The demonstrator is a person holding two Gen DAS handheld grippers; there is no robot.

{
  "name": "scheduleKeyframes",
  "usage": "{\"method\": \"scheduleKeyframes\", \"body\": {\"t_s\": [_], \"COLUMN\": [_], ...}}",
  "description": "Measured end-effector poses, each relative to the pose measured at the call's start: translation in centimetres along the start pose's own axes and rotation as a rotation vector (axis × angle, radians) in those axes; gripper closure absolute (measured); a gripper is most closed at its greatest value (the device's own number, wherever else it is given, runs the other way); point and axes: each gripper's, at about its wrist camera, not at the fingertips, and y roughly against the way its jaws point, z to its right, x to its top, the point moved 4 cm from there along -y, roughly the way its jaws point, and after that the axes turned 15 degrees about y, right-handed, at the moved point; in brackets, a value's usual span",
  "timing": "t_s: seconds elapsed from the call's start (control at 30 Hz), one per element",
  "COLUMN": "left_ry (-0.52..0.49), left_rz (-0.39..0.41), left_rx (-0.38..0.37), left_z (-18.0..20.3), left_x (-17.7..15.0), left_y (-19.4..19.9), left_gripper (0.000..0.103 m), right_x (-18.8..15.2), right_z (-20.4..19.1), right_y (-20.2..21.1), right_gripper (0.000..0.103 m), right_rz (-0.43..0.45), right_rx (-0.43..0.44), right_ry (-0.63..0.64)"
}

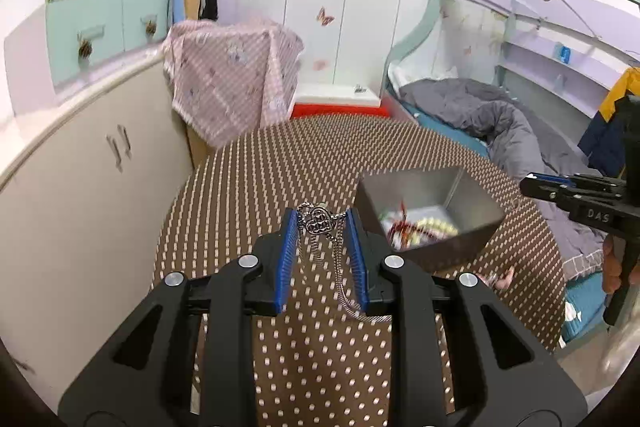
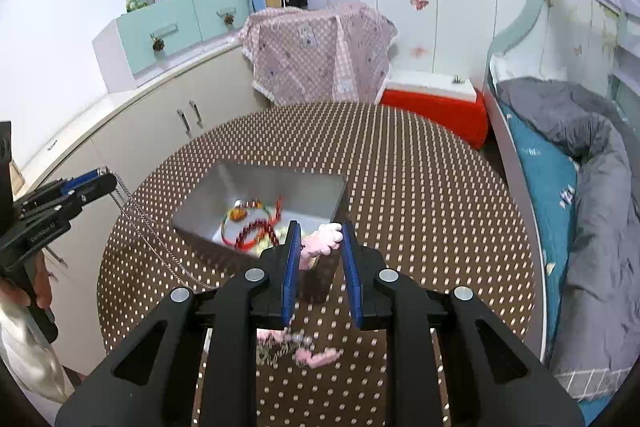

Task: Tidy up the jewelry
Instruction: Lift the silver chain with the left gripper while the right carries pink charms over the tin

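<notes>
"DAS" marks the right gripper (image 1: 532,187), clamping a pink bracelet (image 2: 326,237); left gripper (image 1: 320,223) fingers clamp a silver chain's (image 1: 344,291) filigree pendant (image 1: 318,221).

A tray (image 2: 320,195) is set near the middle of the table (image 2: 420,207), with beaded bracelets (image 2: 256,231) piled inside it. A chain necklace (image 1: 320,223) is held above the table, left of the tray, by the left gripper (image 1: 322,227); its chain is draped down toward the table's left edge. A small ornament (image 2: 326,239) is held at the tray's near wall by the right gripper (image 2: 320,239). More trinkets (image 2: 296,347) are scattered toward the near edge.
</notes>
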Motion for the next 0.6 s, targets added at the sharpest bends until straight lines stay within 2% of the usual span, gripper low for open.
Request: {"method": "scheduleKeyframes", "body": {"t_s": [0.37,0.6], "left_ry": [-0.081,-0.108], "left_rz": [0.157,0.197], "left_rx": [-0.078,-0.124], "left_z": [4.4,7.0], "left_x": [6.2,8.7], "left_y": [3.4,3.8], "left_gripper": [0.078,0.078], "right_x": [4.9,7.5], "right_z": [0.6,0.8], "right_y": [2.2,3.2], "right_gripper": [0.084,0.084], "right_rz": [0.112,0.170], "right_rx": [-0.031,-0.037], "right_ry": [0.070,0.108]}}
